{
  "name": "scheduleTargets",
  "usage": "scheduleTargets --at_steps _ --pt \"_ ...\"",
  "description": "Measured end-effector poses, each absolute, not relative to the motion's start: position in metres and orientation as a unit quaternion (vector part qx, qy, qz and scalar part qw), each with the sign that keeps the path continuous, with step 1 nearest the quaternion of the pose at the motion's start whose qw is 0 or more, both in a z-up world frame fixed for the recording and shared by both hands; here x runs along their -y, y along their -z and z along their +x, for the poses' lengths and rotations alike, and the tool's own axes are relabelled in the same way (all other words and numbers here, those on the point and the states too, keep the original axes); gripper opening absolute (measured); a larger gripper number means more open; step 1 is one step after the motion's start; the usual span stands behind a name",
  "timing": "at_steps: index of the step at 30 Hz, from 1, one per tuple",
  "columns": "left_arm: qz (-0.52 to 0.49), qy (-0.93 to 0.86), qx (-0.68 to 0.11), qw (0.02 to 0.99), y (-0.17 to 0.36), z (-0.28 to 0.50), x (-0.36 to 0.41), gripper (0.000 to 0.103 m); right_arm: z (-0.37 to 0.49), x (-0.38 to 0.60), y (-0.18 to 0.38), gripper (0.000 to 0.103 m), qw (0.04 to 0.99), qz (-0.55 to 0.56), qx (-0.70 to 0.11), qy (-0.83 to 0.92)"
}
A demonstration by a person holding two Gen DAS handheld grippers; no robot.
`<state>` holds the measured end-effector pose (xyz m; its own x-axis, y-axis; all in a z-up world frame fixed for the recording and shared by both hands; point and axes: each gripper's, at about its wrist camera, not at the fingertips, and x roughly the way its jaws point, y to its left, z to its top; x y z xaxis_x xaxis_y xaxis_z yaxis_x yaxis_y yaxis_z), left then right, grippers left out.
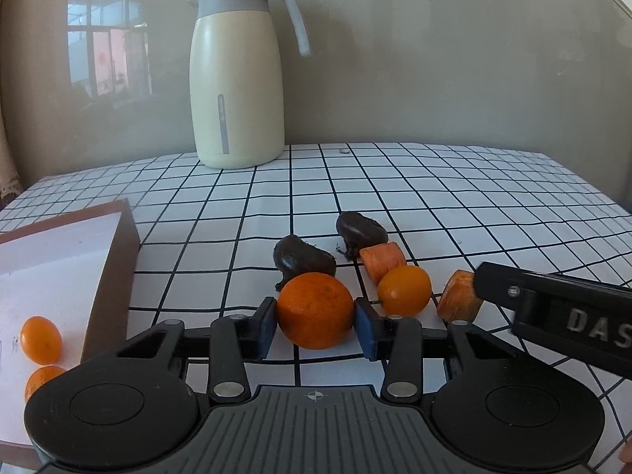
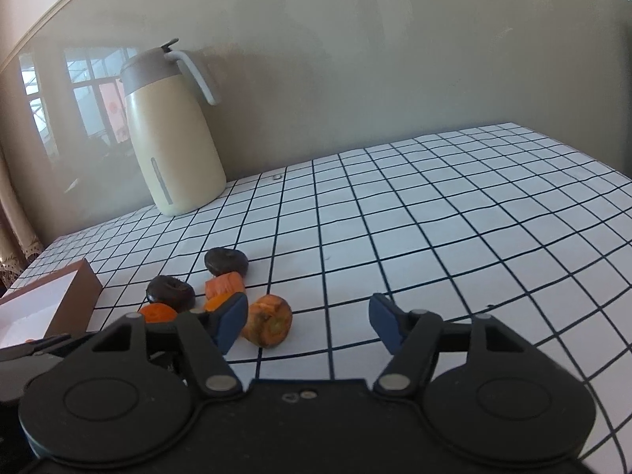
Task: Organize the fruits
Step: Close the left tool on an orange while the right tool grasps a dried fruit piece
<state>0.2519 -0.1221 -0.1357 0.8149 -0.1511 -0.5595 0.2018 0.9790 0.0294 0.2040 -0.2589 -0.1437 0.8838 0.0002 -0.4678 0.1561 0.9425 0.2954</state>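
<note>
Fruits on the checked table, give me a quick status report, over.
Left tool shut on orange. Right tool open, carrot piece beside its left finger. Two small oranges in box. Nothing blocking.

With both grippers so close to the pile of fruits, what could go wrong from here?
1. The left gripper pinches the round orange only at its sides; it may slip out when lifted.
2. The right gripper is open, with the carrot piece at its left finger; closing may push it away.
3. The grippers nearly touch and may collide.
</note>
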Motion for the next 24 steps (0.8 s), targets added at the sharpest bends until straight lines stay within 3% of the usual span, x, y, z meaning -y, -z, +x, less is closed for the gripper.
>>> scheduleTargets --at_steps 5,13,24 --pt "0.040 0.087 -0.290 0.952 0.137 0.250 0.112 0.042 0.213 0.252 0.145 0.058 0.955 0.161 -0.246 0.036" --pt "0.044 0.089 -0.288 0.952 0.138 0.244 0.105 0.042 0.222 0.246 0.148 0.043 0.950 0.164 -0.262 0.030" --pt "0.035 0.092 -0.300 0.949 0.139 0.250 0.105 0.042 0.225 0.243 0.149 0.031 0.949 0.171 -0.264 0.025"
